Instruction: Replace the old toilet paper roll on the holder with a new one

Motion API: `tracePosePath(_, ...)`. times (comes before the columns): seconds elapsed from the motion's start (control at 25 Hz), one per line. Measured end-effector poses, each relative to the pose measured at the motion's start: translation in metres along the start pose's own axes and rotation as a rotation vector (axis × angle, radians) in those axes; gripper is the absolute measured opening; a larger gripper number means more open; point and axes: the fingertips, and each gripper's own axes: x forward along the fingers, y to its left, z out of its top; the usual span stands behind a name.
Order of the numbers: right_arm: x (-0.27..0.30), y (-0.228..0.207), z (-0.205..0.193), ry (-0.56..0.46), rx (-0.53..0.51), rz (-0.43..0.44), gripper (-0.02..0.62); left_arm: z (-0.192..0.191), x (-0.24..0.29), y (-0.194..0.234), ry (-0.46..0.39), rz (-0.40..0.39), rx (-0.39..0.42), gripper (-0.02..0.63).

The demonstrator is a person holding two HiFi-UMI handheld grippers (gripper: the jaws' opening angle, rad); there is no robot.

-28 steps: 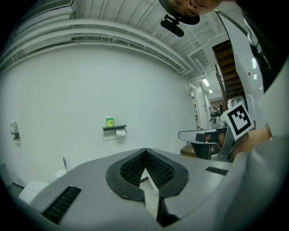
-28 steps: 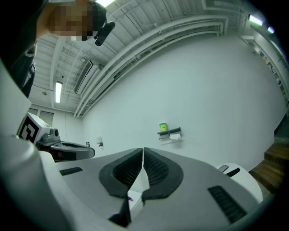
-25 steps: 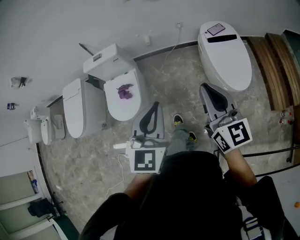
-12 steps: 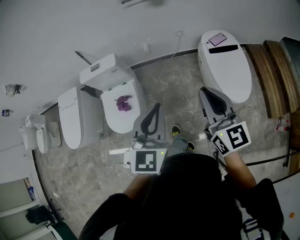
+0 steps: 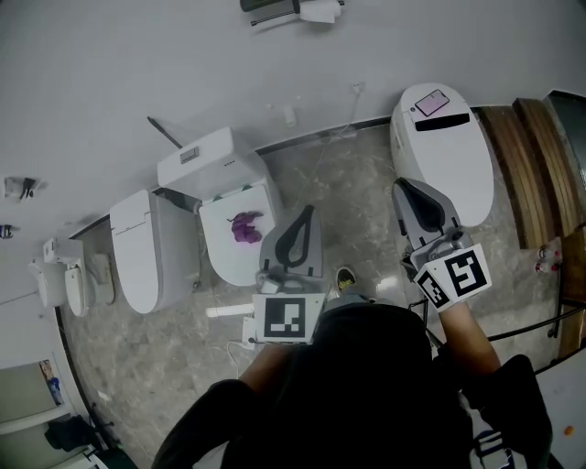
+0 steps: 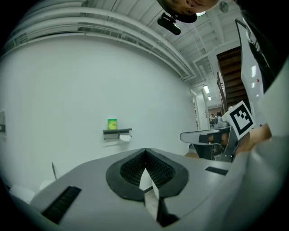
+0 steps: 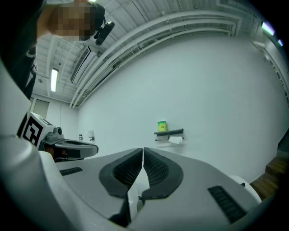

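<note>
A dark wall holder (image 6: 117,132) carries a white paper roll (image 6: 125,138) beneath it and a green can (image 6: 112,124) on top. The right gripper view shows the same holder (image 7: 169,133), roll (image 7: 175,140) and can (image 7: 162,126) on the white wall, far off. In the head view the holder (image 5: 291,11) is at the top edge. My left gripper (image 6: 145,151) and right gripper (image 7: 142,150) both point level at that wall, shut with nothing held. From above, the left gripper (image 5: 307,211) and the right gripper (image 5: 400,186) hang over the floor, well short of the wall.
An open toilet (image 5: 240,229) with a purple thing in its bowl stands ahead on the left. A closed toilet (image 5: 442,137) is on the right, another fixture (image 5: 137,247) on the far left. Wooden steps (image 5: 540,156) run along the right. A shoe (image 5: 346,275) shows below.
Both grippers have moved forward toward the wall, still shut. The holder with its roll has come into the top of the head view, and the toilets have slid down.
</note>
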Motion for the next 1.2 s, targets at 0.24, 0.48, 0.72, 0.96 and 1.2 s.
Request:
tracePosePath(0.24,0.030,0.002,0.005,-0.007,-0.023,-0.030,0.021,0.004,0.010,0.033,-0.014,-0.009,-0.011,0.014)
tracePosePath(0.48,0.050,0.003,0.006,0.010,-0.034,-0.020,0.021,0.003,0.019,0.056,-0.021,0.014,-0.025,0.014)
tracePosePath(0.72,0.070,-0.004,0.000,0.018,-0.026,-0.003,0.021,-0.003,0.032,0.071,-0.008,0.040,-0.034,0.014)
tracePosePath(0.96,0.097,-0.035,-0.004,0.020,-0.009,0.009,0.021,-0.003,0.068,0.078,0.004,0.062,-0.027,0.014)
tracePosePath(1.2,0.127,-0.080,-0.005,0.019,0.007,0.021,0.021,0.000,0.119,0.082,0.030,0.079,-0.012,0.014)
